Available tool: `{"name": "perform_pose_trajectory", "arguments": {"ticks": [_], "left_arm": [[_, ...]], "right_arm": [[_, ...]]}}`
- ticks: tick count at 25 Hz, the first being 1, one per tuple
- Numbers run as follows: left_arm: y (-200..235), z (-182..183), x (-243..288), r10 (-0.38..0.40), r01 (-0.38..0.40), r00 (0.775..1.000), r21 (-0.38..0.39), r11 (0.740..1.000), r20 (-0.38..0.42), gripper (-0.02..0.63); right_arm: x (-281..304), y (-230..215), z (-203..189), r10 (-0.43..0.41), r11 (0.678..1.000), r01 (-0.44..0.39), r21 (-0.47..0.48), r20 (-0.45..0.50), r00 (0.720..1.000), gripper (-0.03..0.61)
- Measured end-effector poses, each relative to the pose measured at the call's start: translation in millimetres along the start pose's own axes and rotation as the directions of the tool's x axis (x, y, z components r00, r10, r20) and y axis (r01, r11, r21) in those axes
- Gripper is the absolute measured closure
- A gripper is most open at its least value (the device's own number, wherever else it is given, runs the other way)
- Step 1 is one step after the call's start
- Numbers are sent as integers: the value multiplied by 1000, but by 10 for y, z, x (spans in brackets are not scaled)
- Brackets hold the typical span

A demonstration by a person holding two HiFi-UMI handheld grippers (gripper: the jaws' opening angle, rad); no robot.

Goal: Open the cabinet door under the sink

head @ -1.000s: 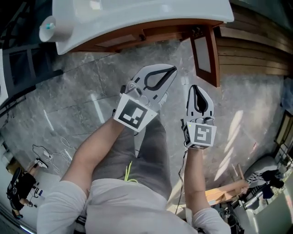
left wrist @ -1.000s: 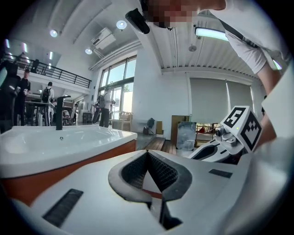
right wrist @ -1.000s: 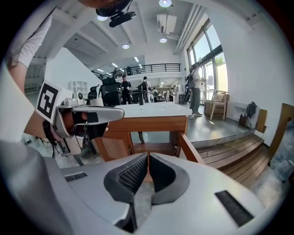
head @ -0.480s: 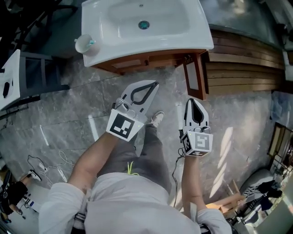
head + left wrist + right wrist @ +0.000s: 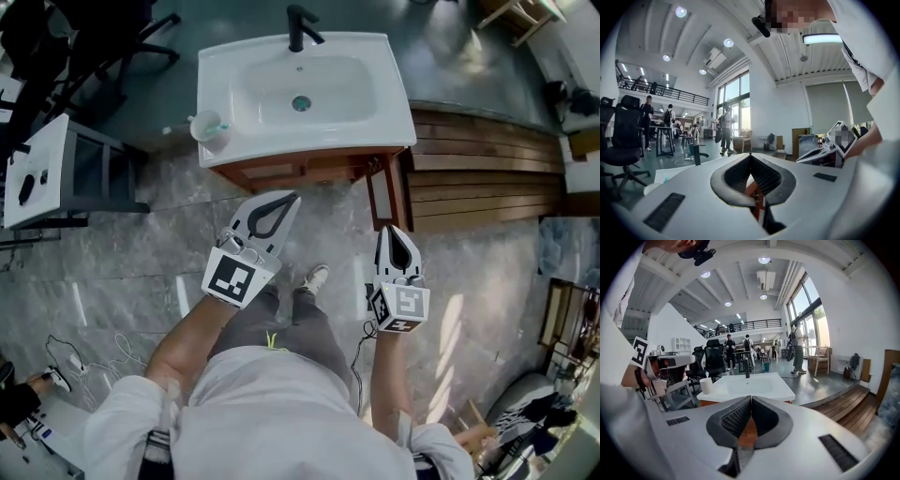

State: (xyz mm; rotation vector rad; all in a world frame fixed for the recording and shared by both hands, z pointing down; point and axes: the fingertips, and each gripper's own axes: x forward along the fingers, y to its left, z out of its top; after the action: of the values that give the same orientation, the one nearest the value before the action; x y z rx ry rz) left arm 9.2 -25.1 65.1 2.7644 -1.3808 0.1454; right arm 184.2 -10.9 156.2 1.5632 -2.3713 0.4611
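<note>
- The right claw (image 5: 751, 398) is shut tight. Its two jaws meet at the tips and there is nothing between them.
- From above, the right claw (image 5: 394, 229) points at the sink, and its marker cube (image 5: 401, 307) sits at the back, by the person's hand.
- The left claw (image 5: 750, 154) is shut tight too, with nothing in it.
- From above, the left claw (image 5: 292, 197) also points at the sink, tilted a bit to the right. Its marker cube (image 5: 232, 277) sits at the back.
- The cabinet door (image 5: 386, 192) is open. It sticks out toward the person from the right front corner of the wooden cabinet (image 5: 300, 169).
- The tip of the right claw is just beside the outer end of the door. I cannot tell if they touch.
- The left claw is in front of the cabinet and not touching it.
- The white sink (image 5: 300, 94) sits on top of the cabinet. A black tap (image 5: 300, 26) stands at its back edge.
- A white cup (image 5: 208, 127) with a toothbrush in it stands on the front left corner of the sink.
- The person's shoe (image 5: 317, 276) is on the gray stone floor (image 5: 141, 234), between the two claws.
- A wooden step (image 5: 478, 178) lies to the right of the cabinet.
</note>
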Motion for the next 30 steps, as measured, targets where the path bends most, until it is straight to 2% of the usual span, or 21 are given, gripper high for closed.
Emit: {"name": "perform_pose_trajectory", "arguments": {"ticks": [5,10,14,24,30], "left_arm": [[214,437,-253,87,-88,994,6,996,59,607],[402,766,-482,136,-136,986,1,991,98,607],[518,1033,-722,185,-190,976,32,981,114,607],[748,1484,-1275,325,-338,927,42,940,186,607],[848,1569,-1551,388,-398,899,9,917,204,607]], "right_arm": [[-125,67,396,12,1000,-11,-10,55,998,543],[-175,51,851,31,998,-24,-61,130,991,543],[-271,45,1202,53,996,-39,-80,189,980,543],[-301,328,1822,135,988,-108,-111,277,951,542],[-328,450,2041,187,980,-157,-120,307,933,542]]}}
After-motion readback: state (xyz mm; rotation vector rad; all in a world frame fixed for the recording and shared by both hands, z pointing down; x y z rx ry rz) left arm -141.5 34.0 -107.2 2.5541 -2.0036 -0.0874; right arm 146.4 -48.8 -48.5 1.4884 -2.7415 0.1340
